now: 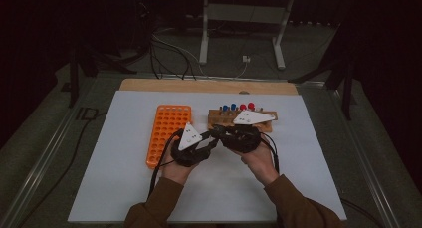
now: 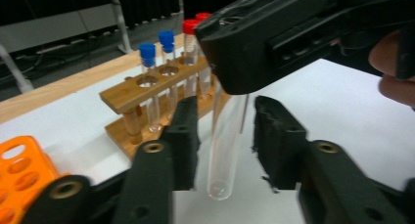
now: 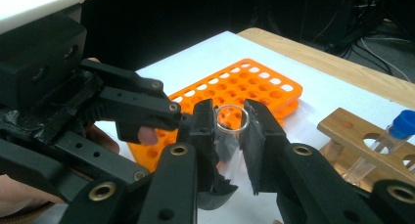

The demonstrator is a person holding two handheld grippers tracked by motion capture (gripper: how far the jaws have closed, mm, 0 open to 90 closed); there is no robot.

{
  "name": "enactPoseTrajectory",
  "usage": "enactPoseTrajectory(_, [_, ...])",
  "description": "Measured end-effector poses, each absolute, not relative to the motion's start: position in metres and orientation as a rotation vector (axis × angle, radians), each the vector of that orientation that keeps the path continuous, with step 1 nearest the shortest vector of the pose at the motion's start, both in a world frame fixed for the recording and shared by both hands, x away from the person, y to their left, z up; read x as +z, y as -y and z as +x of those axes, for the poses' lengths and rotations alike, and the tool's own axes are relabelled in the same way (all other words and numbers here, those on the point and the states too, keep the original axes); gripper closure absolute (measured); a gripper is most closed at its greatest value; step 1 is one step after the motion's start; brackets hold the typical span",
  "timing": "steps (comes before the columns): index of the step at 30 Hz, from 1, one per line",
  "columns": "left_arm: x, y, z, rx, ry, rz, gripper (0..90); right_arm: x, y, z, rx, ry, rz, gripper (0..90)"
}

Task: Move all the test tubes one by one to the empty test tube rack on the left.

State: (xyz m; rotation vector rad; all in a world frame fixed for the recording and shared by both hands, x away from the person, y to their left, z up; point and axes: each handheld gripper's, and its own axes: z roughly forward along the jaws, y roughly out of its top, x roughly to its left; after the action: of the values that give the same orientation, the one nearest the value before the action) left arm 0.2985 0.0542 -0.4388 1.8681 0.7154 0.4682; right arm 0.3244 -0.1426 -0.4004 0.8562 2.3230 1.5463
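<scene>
A clear, uncapped test tube (image 2: 225, 150) hangs upright above the white mat. My right gripper (image 3: 229, 121) is shut on it just below its open rim (image 3: 228, 130). My left gripper (image 2: 226, 111) comes in from the other side, its jaws on either side of the tube's lower half with a narrow gap at each pad. In the high view both grippers meet mid-table, left (image 1: 215, 139) and right (image 1: 220, 133), in front of the wooden rack (image 1: 216, 119).
The wooden rack (image 2: 127, 94) holds blue-capped (image 2: 147, 55) and red-capped (image 2: 190, 27) tubes. An orange tube rack (image 1: 166, 131) with several empty holes lies left of it. The white mat (image 1: 298, 158) covers a wooden tabletop. Cables and stand legs lie beyond the far edge.
</scene>
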Motion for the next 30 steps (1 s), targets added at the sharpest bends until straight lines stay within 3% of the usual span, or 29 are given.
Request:
enactPoseTrajectory(5, [-0.439, -0.053, 0.298, 0.459, -0.714, 1.867, 75.4, -0.403, 0.143, 0.325, 1.554, -2.335, 0.87, 76.5])
enactPoseTrajectory(8, [-0.438, -0.053, 0.299, 0.441, -0.709, 1.861, 76.4, -0.403, 0.145, 0.324, 1.561, -2.333, 0.867, 75.7])
enactPoseTrajectory(11, [-0.438, -0.056, 0.3, 0.465, -0.715, 1.858, 76.4, -0.401, 0.15, 0.324, 1.581, -2.304, 0.868, 62.4])
enactPoseTrajectory(15, [-0.436, -0.067, 0.304, 0.496, -0.74, 1.84, 76.4, -0.396, 0.165, 0.322, 1.581, -2.243, 0.883, 37.0])
enactPoseTrajectory(16, [-0.436, -0.067, 0.304, 0.496, -0.74, 1.84, 76.3, -0.396, 0.165, 0.322, 1.581, -2.243, 0.883, 37.0])
enactPoseTrajectory(20, [-0.434, -0.079, 0.307, 0.528, -0.746, 1.811, 76.2, -0.396, 0.191, 0.318, 1.552, -2.162, 0.915, 19.0])
enactPoseTrajectory(30, [-0.43, -0.108, 0.316, 0.6, -0.804, 1.743, 76.3, -0.416, 0.231, 0.301, 1.49, -2.104, 0.945, 3.7])
